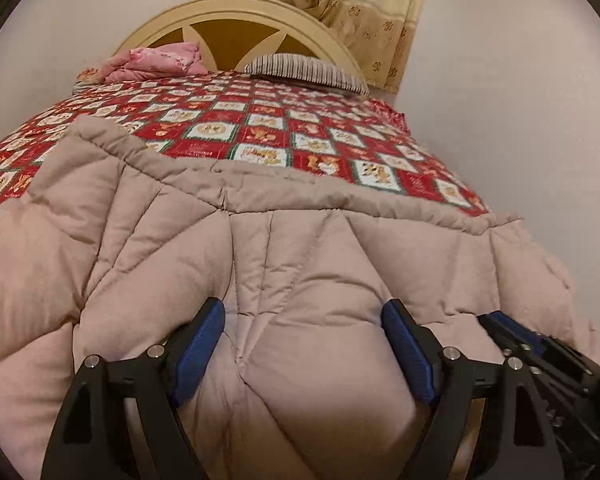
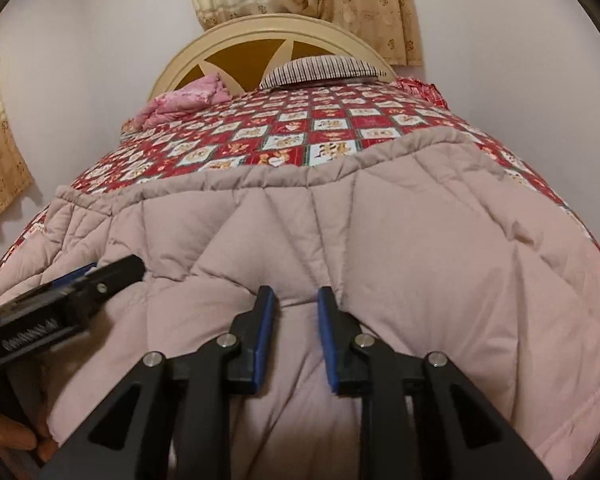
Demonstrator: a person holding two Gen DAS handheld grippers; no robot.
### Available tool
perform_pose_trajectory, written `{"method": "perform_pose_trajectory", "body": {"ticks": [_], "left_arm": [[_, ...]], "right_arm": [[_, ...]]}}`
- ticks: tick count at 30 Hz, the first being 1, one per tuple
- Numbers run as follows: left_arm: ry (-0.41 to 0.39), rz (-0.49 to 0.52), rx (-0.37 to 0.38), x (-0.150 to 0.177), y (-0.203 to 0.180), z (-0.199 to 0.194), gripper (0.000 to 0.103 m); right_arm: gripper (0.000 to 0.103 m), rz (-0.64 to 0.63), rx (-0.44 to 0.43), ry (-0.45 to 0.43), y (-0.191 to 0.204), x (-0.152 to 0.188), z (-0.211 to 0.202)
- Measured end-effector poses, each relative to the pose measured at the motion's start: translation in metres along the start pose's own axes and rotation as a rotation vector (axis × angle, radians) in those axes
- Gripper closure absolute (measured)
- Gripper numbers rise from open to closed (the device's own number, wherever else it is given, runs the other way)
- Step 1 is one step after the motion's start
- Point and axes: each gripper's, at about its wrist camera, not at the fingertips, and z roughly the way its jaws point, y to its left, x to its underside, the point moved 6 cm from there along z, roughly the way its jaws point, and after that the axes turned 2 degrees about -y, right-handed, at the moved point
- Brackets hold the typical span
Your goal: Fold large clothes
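- Quilted comforter [image 1: 300,272], dusty pink-beige, lay heaped over the near end of the bed, its piped edge running across the red patchwork bedspread [image 1: 260,120].
- L gripper [image 1: 302,314] spread wide, blue pads [image 1: 202,344] well apart; a fat bulge of comforter sat between them, touching both pads. Whether it was truly pinched or only pressed into, couldn't tell.
- R gripper [image 2: 296,300] stood w/ its jaws narrow but not closed; a ridge of the comforter rose into the gap. Fabric touched the inner faces of the fingers [image 2: 264,316], so it looked like a loose nip on a fold rather than a firm clench.
- From the R wrist view, the L gripper showed at the left edge, lying on the comforter just beside the R one.
- From the L wrist view, the R gripper [image 1: 496,322] poked in at lower right, also on the fabric.
- Far end of bed: cream arched headboard [image 1: 236,12], striped pillow [image 1: 306,70] against it, crumpled pink blanket [image 1: 156,62] to its left.
- Beige patterned curtains [image 1: 364,8] hung behind the headboard; plain pale wall on either side.
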Motion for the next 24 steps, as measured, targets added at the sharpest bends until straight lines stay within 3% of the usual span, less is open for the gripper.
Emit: {"method": "perform_pose_trajectory", "body": {"ticks": [7, 9, 10, 12, 13, 15, 19, 21, 24], "left_arm": [[0.043, 0.021, -0.047, 0.003, 0.0, 0.012, 0.02], [0.044, 0.022, -0.049, 0.002, 0.0, 0.013, 0.02], [0.044, 0.024, -0.05, 0.002, 0.0, 0.013, 0.02], [0.045, 0.031, -0.058, 0.003, 0.0, 0.013, 0.02], [0.046, 0.034, -0.062, 0.003, 0.0, 0.013, 0.02], [0.045, 0.038, -0.066, 0.003, 0.0, 0.013, 0.02], [0.043, 0.056, -0.068, 0.004, -0.005, 0.014, 0.019], [0.043, 0.066, -0.075, 0.004, -0.007, 0.014, 0.018], [0.044, 0.067, -0.079, 0.004, -0.008, 0.015, 0.018]], "right_arm": [[0.077, 0.001, -0.013, 0.095, 0.002, -0.008, -0.003], [0.077, -0.016, -0.03, 0.04, 0.003, -0.025, -0.019], [0.077, -0.038, 0.001, -0.033, -0.002, -0.042, -0.036], [0.072, -0.061, 0.075, -0.094, -0.019, -0.063, -0.05], [0.066, -0.055, 0.116, -0.086, -0.033, -0.072, -0.05], [0.063, -0.011, 0.184, -0.038, -0.063, -0.077, -0.04], [0.066, 0.11, 0.248, 0.089, -0.127, -0.04, -0.003], [0.066, 0.172, 0.197, 0.063, -0.139, -0.027, 0.004], [0.065, 0.157, 0.233, 0.05, -0.137, -0.028, 0.009]]}}
